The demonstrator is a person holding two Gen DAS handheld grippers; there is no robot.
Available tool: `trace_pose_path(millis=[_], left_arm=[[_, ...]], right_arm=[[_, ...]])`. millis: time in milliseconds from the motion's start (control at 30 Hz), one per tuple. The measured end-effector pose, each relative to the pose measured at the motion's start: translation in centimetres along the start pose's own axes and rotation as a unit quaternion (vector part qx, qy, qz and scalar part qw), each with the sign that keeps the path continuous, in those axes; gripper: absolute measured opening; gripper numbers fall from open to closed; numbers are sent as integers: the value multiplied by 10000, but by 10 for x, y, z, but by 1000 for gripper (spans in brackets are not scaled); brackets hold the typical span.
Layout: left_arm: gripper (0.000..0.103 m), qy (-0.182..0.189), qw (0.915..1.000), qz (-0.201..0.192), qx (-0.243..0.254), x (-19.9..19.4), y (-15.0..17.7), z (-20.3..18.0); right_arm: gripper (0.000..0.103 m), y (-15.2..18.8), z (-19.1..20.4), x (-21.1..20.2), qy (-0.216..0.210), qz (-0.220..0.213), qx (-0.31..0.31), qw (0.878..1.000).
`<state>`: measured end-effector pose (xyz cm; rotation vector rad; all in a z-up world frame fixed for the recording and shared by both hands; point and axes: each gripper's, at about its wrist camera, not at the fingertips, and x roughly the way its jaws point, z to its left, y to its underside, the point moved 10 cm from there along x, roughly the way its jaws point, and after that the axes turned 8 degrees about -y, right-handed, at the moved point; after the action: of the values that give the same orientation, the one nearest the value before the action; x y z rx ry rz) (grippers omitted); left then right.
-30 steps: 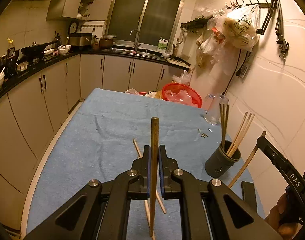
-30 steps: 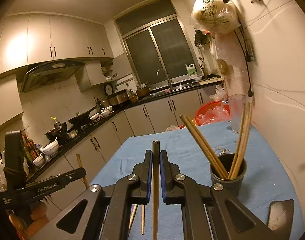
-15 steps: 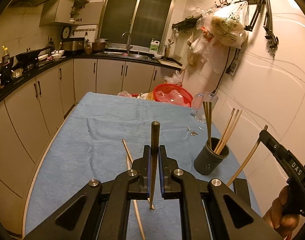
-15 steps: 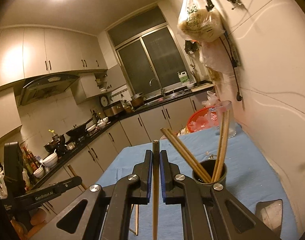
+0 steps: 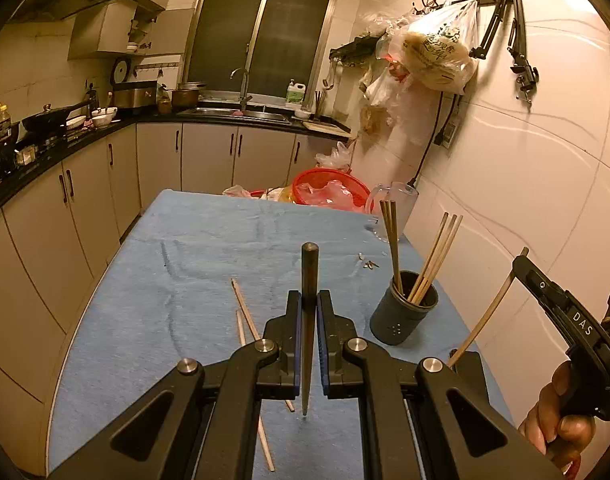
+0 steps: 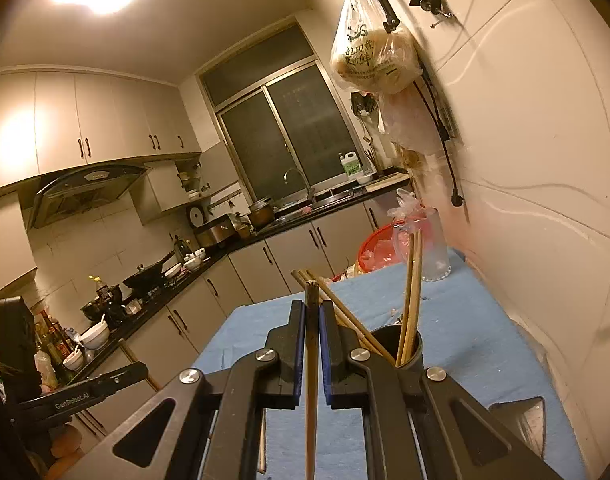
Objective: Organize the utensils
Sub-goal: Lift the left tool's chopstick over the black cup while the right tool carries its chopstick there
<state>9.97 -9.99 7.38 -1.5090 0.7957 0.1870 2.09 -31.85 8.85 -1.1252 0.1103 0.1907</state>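
My left gripper (image 5: 309,300) is shut on a dark chopstick (image 5: 308,320), held upright with its tip near the blue cloth (image 5: 185,272). My right gripper (image 6: 312,308) is shut on another chopstick (image 6: 311,380); it also shows in the left wrist view (image 5: 485,312), at the right above the table. A dark cylindrical holder (image 5: 403,312) with several chopsticks stands at the right of the cloth; in the right wrist view the holder (image 6: 411,346) is just beyond my right gripper. Two loose chopsticks (image 5: 245,312) lie on the cloth in front of my left gripper.
A clear glass jug (image 5: 395,210) and a red basket (image 5: 329,190) stand at the table's far end by the tiled wall. Small scraps (image 5: 367,262) lie behind the holder. Kitchen cabinets and a cluttered counter (image 5: 65,128) run along the left.
Both grippers have drawn back and risen a little, each still holding its chopstick. The right wrist view has tilted upward, and the holder sits lower and closer in it.
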Motion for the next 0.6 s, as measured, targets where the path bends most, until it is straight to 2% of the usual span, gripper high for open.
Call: trace_pose_path(millis=[367, 600], left_arm=[[8, 156, 9998, -14, 138, -9, -3, -21], [8, 306, 9990, -135, 303, -17, -17, -45]], right_arm=[[7, -10, -12, -18, 23, -120, 138, 9998], [7, -20, -15, -29, 80, -217, 100, 9997]])
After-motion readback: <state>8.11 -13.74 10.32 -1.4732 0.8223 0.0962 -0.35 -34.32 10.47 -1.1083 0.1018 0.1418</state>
